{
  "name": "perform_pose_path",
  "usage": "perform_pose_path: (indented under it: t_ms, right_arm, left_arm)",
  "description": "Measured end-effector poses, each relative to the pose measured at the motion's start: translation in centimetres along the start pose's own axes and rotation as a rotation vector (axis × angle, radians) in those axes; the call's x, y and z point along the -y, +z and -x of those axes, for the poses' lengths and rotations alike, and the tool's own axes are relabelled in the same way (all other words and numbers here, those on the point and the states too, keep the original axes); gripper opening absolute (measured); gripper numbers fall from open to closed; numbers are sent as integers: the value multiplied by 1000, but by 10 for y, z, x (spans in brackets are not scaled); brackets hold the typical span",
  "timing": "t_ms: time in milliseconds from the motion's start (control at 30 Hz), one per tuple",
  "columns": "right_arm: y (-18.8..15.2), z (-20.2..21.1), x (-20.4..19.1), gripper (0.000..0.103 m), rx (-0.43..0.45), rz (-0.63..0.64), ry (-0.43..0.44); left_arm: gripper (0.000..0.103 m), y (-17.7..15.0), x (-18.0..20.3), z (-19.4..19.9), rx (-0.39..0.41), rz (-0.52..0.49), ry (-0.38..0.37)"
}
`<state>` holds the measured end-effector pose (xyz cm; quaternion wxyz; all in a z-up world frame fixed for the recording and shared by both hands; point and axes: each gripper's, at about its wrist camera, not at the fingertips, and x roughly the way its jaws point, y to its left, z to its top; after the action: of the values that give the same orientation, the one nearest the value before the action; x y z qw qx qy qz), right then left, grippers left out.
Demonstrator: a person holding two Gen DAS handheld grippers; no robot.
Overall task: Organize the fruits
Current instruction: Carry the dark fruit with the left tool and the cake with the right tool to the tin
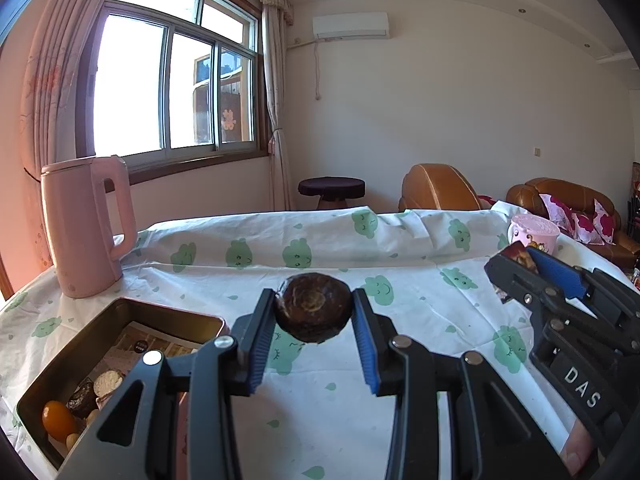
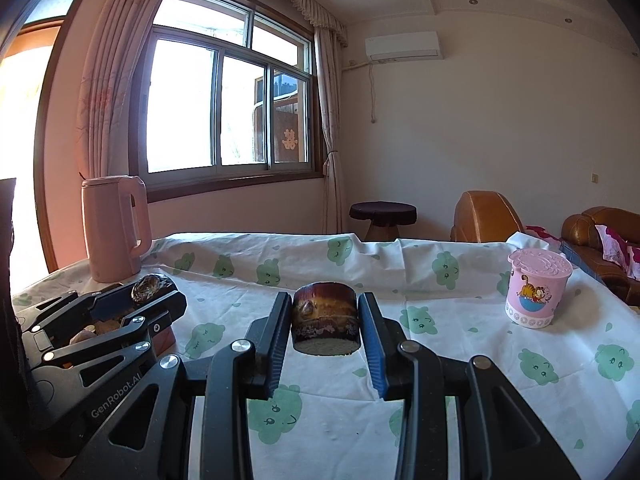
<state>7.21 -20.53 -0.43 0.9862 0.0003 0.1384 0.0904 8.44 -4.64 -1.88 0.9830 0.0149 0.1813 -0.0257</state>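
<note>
Fruit pieces, a dark round one (image 1: 313,307) clamped in the left claw (image 1: 313,314) and a cut chunk (image 2: 325,318) clamped in the right claw (image 2: 325,320), could slip and roll across the table (image 1: 420,320) if either shallow hold loosens before the tin (image 1: 168,314).

The left gripper (image 1: 313,312) is made of black plastic links joined with round silver rivets, and its two fingers (image 1: 262,334) carry ribbed blue pads. The right gripper (image 2: 325,316) has the same black frame, silver rivets and blue pads. White letters "DAS" mark the right one's side; "GenRobot.AI" is printed on the left one.
</note>
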Motion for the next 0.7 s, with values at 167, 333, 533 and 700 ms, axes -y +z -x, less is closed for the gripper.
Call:
perform_pose_path:
  t_ms: [167, 333, 533, 700]
  right_arm:
    - [0, 1, -1, 37, 5, 8, -1]
    - [0, 6, -4, 37, 21, 11, 10]
    - [0, 12, -17, 37, 22, 12, 56]
    - [2, 16, -34, 37, 12, -9, 121]
  left_arm:
    - [39, 0, 0, 0, -3, 1, 0]
    - [39, -2, -5, 2, -18, 10, 0]
    - [39, -7, -23, 15, -28, 31, -5]
    - [39, -9, -44, 29, -27, 57, 3]
